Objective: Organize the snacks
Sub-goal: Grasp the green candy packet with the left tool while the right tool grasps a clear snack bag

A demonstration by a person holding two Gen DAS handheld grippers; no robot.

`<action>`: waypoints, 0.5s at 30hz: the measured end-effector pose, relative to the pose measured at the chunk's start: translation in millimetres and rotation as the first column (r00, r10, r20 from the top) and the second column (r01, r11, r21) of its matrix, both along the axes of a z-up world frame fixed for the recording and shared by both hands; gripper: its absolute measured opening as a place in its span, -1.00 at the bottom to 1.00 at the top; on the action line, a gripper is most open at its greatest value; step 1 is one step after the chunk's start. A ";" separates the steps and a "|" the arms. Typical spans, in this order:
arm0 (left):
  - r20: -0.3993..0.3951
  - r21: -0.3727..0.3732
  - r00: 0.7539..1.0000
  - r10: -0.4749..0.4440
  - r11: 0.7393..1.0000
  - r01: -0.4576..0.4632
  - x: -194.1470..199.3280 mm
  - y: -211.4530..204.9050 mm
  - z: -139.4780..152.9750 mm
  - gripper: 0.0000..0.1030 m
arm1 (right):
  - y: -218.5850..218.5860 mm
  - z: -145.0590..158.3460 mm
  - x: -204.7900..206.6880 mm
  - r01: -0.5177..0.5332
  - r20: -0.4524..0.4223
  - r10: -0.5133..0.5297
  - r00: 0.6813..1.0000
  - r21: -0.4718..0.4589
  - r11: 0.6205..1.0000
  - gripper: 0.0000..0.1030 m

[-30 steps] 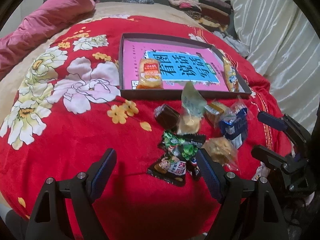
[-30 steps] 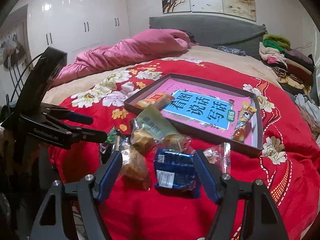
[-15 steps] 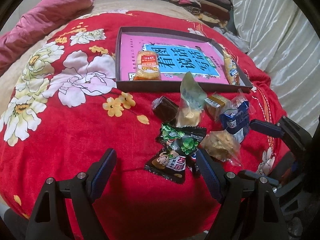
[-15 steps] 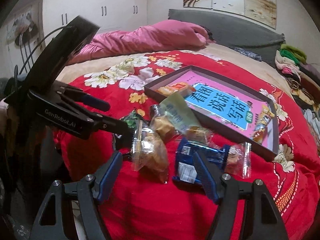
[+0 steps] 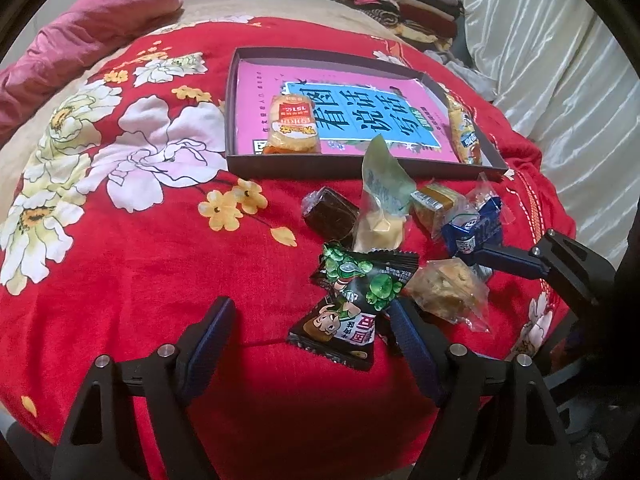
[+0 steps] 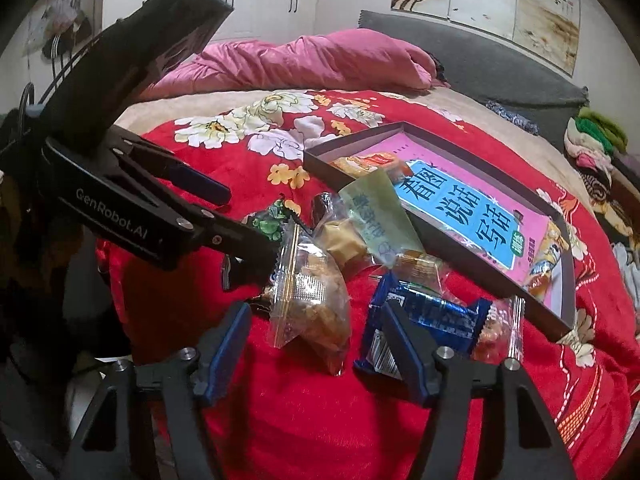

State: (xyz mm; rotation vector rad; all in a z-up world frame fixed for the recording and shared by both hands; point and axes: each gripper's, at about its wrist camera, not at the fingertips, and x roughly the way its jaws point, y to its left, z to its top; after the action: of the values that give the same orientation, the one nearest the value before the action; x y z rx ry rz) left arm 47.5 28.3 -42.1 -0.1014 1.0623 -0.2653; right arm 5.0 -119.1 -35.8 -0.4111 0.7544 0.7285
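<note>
Low in the right wrist view, the right gripper (image 6: 316,344) brackets the clear-wrapped pastry (image 6: 316,304) with jaws just closing but not yet pressing, while the left gripper (image 5: 308,340), also narrowing and empty, stands over the black cartoon packet (image 5: 344,320).

Red floral blanket (image 5: 120,264), pink duvet (image 6: 304,60), folded clothes (image 5: 400,4), white curtain (image 5: 552,64)

We see open red bedspread (image 5: 140,260) left of the snack pile (image 5: 384,240); the tray (image 5: 352,166) walls off the far side, the right gripper (image 5: 486,258) its right.
</note>
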 end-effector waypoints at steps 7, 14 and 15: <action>-0.008 -0.002 1.000 -0.018 1.000 0.018 1.6 -2.9 -5.5 0.34 | 2.1 -3.4 5.1 -0.008 0.000 0.008 1.000 -0.010 1.000 0.00; -0.003 -0.012 1.000 -0.023 1.000 0.023 2.9 -3.6 -5.7 0.21 | 7.8 -8.7 10.8 -0.022 -0.009 0.021 1.000 -0.024 0.999 -0.19; -0.005 -0.012 1.000 -0.024 1.000 0.024 3.5 -3.5 -6.0 0.20 | 8.4 -9.6 12.1 -0.021 -0.011 0.021 1.000 -0.025 0.999 -0.19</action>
State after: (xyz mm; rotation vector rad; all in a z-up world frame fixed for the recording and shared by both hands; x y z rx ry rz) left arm 51.0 24.8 -48.2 -0.1006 1.0675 -0.2930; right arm 17.1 -110.7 -45.3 -0.4391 0.7707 0.7422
